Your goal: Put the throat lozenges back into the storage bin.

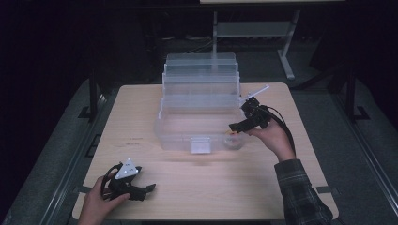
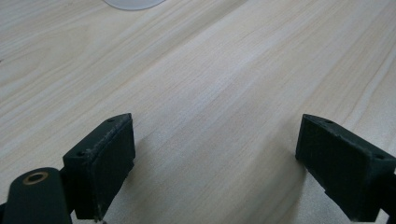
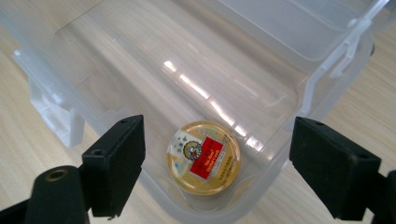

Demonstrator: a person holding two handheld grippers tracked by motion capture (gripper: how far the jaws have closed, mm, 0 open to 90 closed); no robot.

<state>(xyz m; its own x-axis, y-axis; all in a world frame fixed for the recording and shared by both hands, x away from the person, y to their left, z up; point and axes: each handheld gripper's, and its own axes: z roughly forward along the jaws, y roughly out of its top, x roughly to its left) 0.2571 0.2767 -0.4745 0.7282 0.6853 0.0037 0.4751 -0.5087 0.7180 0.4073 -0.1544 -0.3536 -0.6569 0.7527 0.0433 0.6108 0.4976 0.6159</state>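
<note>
A clear plastic storage box (image 1: 199, 110) stands open in the middle of the table, its tiered lid section raised at the back. A small round amber jar with a gold lid and a red and white label (image 3: 204, 157) lies in the box's near right corner (image 1: 231, 140). My right gripper (image 1: 241, 123) hovers open over that corner, its jaws spread wide on either side of the jar with nothing between them. My left gripper (image 1: 145, 190) rests open near the table's front left, over bare wood (image 2: 210, 140).
The box's clear wall (image 3: 65, 79) and a front latch (image 1: 200, 145) face the person. A hinged side clip (image 1: 256, 91) sticks out at the box's right. A pale round object (image 2: 133, 3) sits at the top edge of the left gripper view. A metal desk frame (image 1: 286, 51) stands beyond the table.
</note>
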